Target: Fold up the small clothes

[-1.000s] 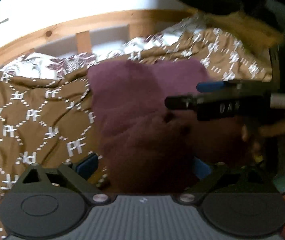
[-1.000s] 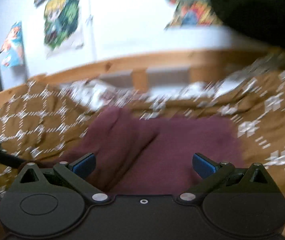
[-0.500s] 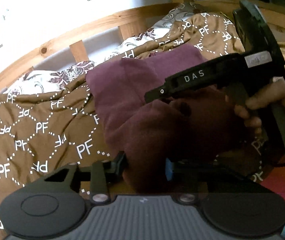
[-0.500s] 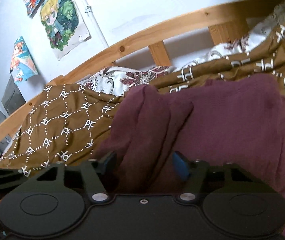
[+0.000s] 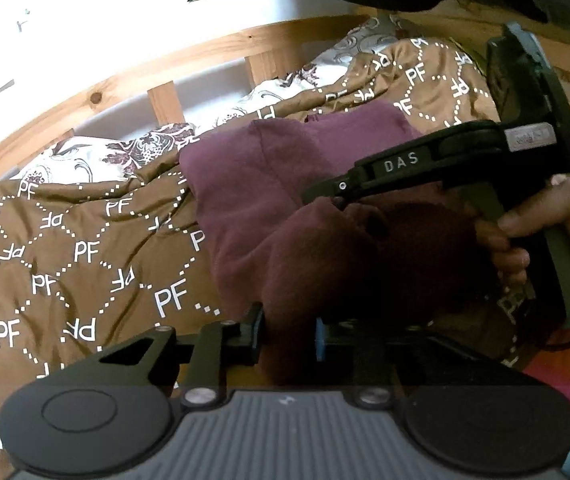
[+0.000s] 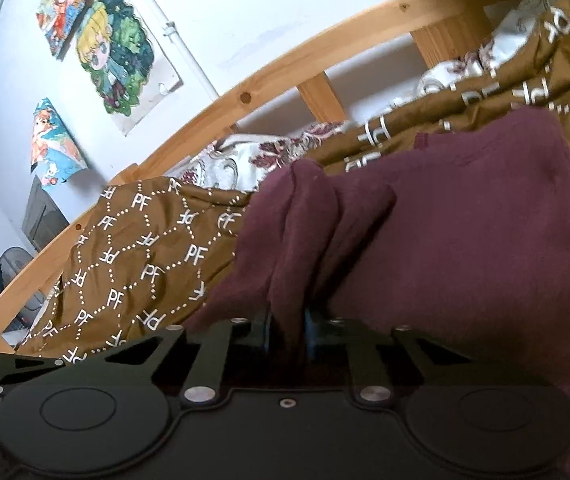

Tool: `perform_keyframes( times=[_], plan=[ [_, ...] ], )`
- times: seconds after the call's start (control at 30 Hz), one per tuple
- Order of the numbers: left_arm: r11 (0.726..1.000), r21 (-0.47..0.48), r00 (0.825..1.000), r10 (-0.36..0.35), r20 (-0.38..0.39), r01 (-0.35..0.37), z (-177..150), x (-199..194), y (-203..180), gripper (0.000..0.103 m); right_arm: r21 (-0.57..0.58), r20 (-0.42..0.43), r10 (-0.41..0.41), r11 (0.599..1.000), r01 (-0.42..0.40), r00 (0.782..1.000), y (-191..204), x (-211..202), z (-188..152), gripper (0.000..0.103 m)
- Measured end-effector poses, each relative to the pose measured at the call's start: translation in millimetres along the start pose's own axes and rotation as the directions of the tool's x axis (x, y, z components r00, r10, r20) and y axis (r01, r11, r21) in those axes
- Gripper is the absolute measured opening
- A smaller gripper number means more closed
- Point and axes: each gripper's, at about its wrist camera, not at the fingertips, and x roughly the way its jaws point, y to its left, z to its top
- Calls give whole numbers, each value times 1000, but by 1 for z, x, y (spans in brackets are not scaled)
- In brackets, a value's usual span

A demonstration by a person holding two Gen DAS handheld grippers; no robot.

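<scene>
Left wrist view: both grippers clamped on a maroon garment (image 5: 253, 208) lying on the brown PF-patterned bedspread (image 5: 65, 256).

Left gripper (image 5: 287, 334) pinches a raised fold at the garment's near edge; right gripper (image 6: 287, 334) grips another bunched fold, near the wooden bed rail (image 6: 245, 96) and floral pillow (image 6: 237, 164).

One maroon garment (image 5: 269, 200), two grippers, three posters.

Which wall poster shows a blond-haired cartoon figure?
The middle poster, with green foliage behind the figure; the posters above and below it show orange-haired figures.
</scene>
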Motion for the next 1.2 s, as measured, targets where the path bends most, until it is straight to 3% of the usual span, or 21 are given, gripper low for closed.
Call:
perform_keyframes(
  times=[0.3,0.7,1.2],
  plan=[
    [999,29,998,-46,45,44,13,-6,-24,23,-79,105,-37,996,45,994,9,-30,19,14],
    [991,54,989,-128,69,125,28,5,-55,23,-58,164,-116,990,128,980,-5,-63,30,14],
    [963,77,960,-266,84,260,39,20,-96,23,21,191,-312,949,314,930,-36,-110,24,14]
  ],
)
